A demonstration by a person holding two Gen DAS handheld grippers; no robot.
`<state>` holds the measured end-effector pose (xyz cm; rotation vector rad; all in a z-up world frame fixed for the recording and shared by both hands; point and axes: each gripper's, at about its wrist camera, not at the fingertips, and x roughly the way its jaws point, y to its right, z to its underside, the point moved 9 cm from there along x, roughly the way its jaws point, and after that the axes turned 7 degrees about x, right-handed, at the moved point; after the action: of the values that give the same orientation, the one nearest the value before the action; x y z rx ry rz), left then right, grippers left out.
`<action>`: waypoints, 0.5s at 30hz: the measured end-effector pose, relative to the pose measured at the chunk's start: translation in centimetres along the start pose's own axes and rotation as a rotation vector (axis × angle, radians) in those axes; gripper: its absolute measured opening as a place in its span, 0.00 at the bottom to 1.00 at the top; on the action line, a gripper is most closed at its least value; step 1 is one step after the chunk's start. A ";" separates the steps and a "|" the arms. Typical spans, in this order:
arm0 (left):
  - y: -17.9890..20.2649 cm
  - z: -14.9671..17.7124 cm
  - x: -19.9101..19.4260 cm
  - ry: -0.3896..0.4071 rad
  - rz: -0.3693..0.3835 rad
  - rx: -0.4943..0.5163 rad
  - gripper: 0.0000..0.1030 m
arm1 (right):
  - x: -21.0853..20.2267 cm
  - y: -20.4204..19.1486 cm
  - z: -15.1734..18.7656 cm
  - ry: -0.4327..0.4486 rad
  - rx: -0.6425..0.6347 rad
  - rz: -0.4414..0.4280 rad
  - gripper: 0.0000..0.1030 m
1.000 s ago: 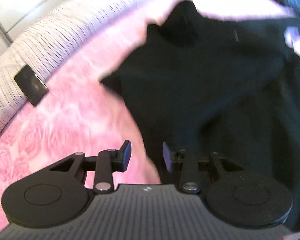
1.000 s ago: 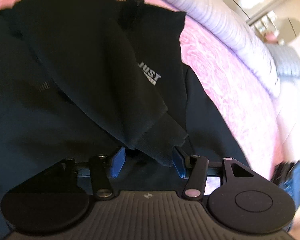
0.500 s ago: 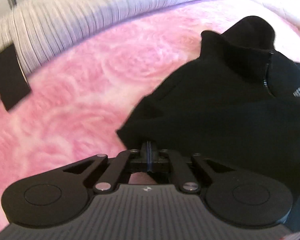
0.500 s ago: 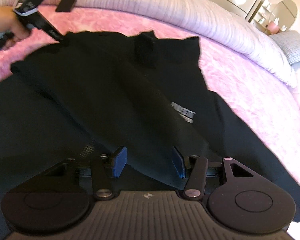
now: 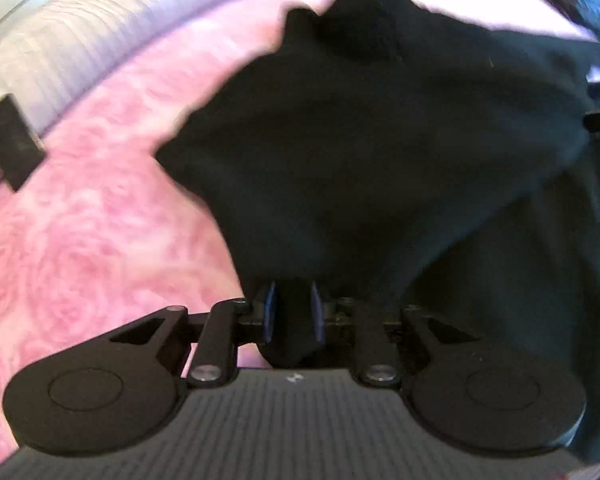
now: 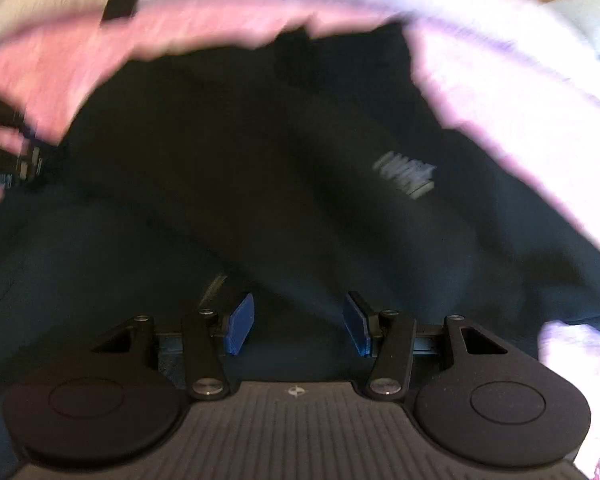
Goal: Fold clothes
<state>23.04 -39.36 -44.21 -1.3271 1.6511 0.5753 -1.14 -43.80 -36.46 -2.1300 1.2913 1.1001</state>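
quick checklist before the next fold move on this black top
1. Left gripper has cloth: ok, jaws closed on a bunch of the black top.
2. Right gripper has cloth: not ok, jaws open with fabric only lying between them.
3. Top lies flat: not ok, it is lifted and creased toward the left gripper.
4. Printed logo faces up: ok.
5. Room on the pink blanket beside the top: ok.
6. Dark flat object at the blanket's edge is clear of the top: ok, apart from it.
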 end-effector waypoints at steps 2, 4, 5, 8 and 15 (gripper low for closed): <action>0.3 -0.5 -0.8 0.007 -0.004 -0.003 0.16 | 0.9 1.8 -0.4 -0.006 0.037 0.025 0.53; 1.0 -0.4 -1.6 0.001 -0.005 0.002 0.16 | 3.4 4.1 0.3 -0.061 0.068 0.062 0.53; 1.4 -0.3 -2.0 -0.004 -0.003 0.003 0.16 | 4.6 5.2 0.6 -0.089 0.083 0.080 0.53; 2.9 0.2 -4.3 -0.013 -0.002 0.009 0.21 | 6.6 8.0 1.0 -0.127 0.199 0.073 0.60; 7.5 0.5 -9.7 -0.001 0.028 0.029 0.28 | 0.3 8.5 3.0 -0.083 0.330 0.080 0.61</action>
<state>16.24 -31.74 -37.43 -1.2842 1.6740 0.5658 -9.74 -46.01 -38.03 -1.7876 1.4193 0.9215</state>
